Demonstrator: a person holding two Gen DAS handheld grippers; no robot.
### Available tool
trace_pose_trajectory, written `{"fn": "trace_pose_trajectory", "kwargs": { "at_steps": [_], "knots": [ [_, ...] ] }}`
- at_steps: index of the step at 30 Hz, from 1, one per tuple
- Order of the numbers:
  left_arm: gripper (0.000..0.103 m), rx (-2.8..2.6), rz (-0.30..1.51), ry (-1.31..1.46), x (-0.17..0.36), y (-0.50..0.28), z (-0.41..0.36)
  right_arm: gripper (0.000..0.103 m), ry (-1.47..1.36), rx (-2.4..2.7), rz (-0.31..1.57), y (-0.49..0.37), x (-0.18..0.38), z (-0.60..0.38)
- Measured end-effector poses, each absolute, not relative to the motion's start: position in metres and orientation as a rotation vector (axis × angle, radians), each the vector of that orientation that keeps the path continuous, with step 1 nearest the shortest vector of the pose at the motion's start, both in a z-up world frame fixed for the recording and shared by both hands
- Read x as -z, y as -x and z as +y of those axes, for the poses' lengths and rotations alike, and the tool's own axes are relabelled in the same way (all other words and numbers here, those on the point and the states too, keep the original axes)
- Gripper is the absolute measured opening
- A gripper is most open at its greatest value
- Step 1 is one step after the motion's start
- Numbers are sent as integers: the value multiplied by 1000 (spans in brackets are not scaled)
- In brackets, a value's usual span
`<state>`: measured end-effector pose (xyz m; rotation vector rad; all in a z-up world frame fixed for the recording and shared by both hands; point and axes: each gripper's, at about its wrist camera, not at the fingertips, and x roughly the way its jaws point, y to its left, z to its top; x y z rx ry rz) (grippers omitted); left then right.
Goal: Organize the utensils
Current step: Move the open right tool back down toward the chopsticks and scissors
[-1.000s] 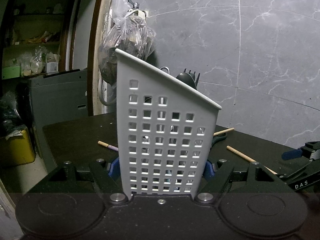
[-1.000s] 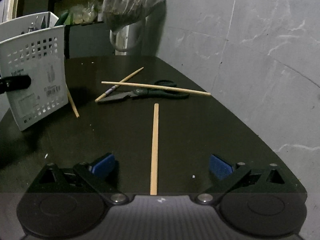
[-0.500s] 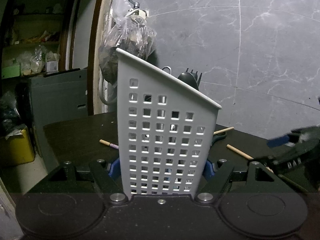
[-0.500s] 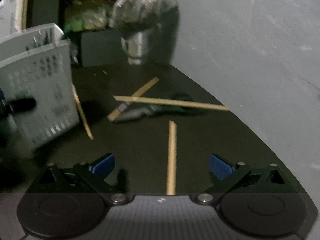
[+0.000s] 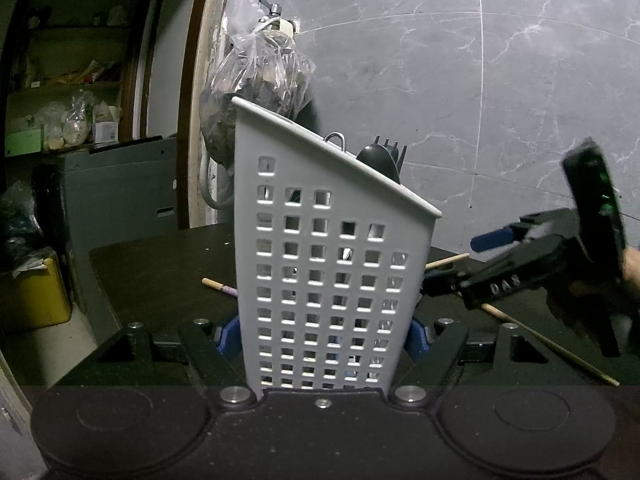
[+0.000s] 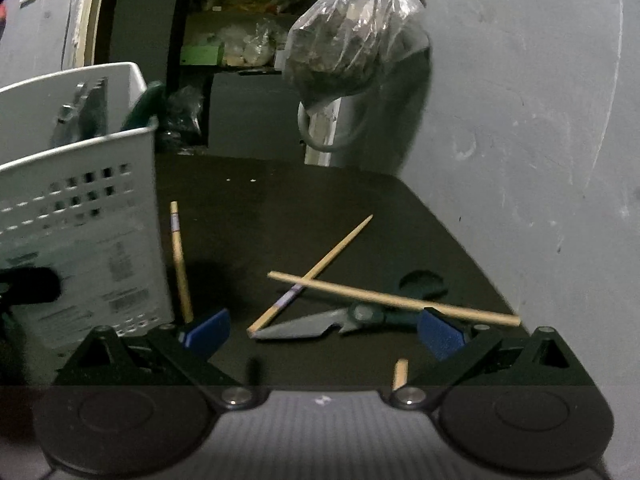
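Left gripper: closed on the white perforated caddy, one blue pad against each side wall near the base; the caddy stands tilted between the fingers.
Right gripper: jaws wide apart with nothing between the blue pads; it hangs above the dark table, pointing down toward the loose utensils. From the left wrist view it shows blurred at the right edge, with a bit of the person's hand behind it.
Caddy contents: a dark fork and spoon head and a metal wire loop stick up above the slanted rim.
Caddy position: on the table at the left of the right wrist view, its labelled side facing that camera.
Scissors: lying flat on the table just ahead of the right gripper, dark handles to the right, blades pointing left.
Crossed chopsticks: one long chopstick lies across the scissors; a second chopstick with a purple band crosses under it.
Third chopstick: lies just beside the caddy's right wall.
Fourth chopstick: only its end shows, near the right finger's base.
Background: a clear plastic bag with dark contents hangs against the grey marble wall.
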<state>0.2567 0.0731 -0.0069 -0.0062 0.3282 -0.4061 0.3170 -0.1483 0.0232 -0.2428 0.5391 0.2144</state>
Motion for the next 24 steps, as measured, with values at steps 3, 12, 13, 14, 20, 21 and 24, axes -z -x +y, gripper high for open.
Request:
{"fn": "trace_pose_trajectory", "kwargs": {
  "at_steps": [3, 12, 13, 14, 20, 21, 24],
  "knots": [
    [77, 405, 327, 7, 7, -257, 74, 102, 253, -193, 545, -333, -25, -160],
    [77, 381, 331, 17, 7, -256, 72, 102, 317, -348, 495, -369, -32, -220],
    [77, 379, 331, 17, 7, -256, 71, 102, 357, -389, 520, -374, -29, -224],
    [77, 378, 330, 19, 7, -256, 71, 102, 388, -418, 543, -376, -27, -226],
    [77, 376, 329, 21, 8, -255, 71, 102, 497, -498, 631, -378, -11, -228],
    [77, 376, 330, 20, 8, -255, 71, 102, 494, -507, 628, -378, -12, -228],
    [77, 375, 330, 19, 7, -255, 71, 102, 482, -546, 625, -378, -16, -228]
  ]
}}
